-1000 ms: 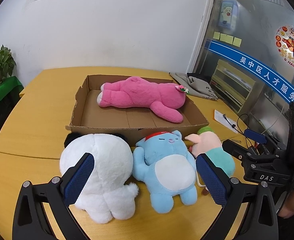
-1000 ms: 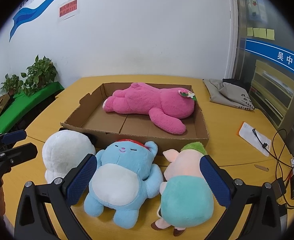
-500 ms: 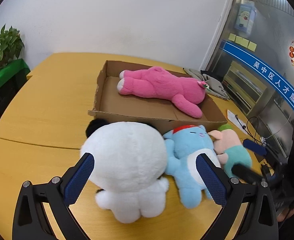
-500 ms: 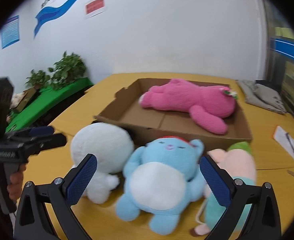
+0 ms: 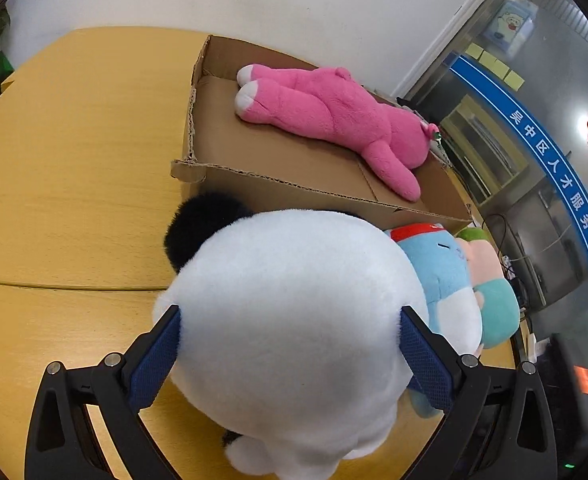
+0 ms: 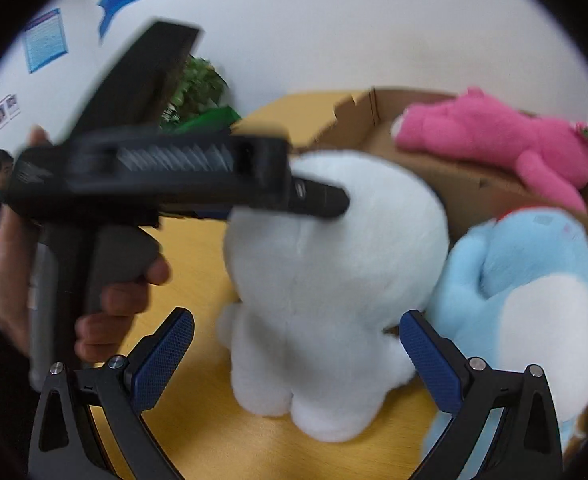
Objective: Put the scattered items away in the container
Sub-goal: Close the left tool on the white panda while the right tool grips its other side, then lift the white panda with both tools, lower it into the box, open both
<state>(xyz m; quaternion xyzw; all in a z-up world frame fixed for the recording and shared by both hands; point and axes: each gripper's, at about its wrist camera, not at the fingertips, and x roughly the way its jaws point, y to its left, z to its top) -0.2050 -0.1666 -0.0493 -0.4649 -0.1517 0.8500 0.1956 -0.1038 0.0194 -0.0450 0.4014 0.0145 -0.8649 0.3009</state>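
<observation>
From the left wrist, the left gripper [image 5: 289, 354] stands wide apart around the round white plush panda [image 5: 294, 320], blue pads at its flanks; a firm hold cannot be told. The panda sits on the yellow wooden table [image 5: 73, 160] just before the shallow brown cardboard box [image 5: 294, 192], where a pink plush bear [image 5: 334, 116] lies.

From the right wrist, the right gripper [image 6: 297, 354] gapes wide, holding nothing, near the panda [image 6: 334, 280] and a light-blue plush cat [image 6: 534, 300].

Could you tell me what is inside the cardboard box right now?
Only the pink plush lies in the cardboard box. The floor beneath it and the near-right corner are hidden.
</observation>
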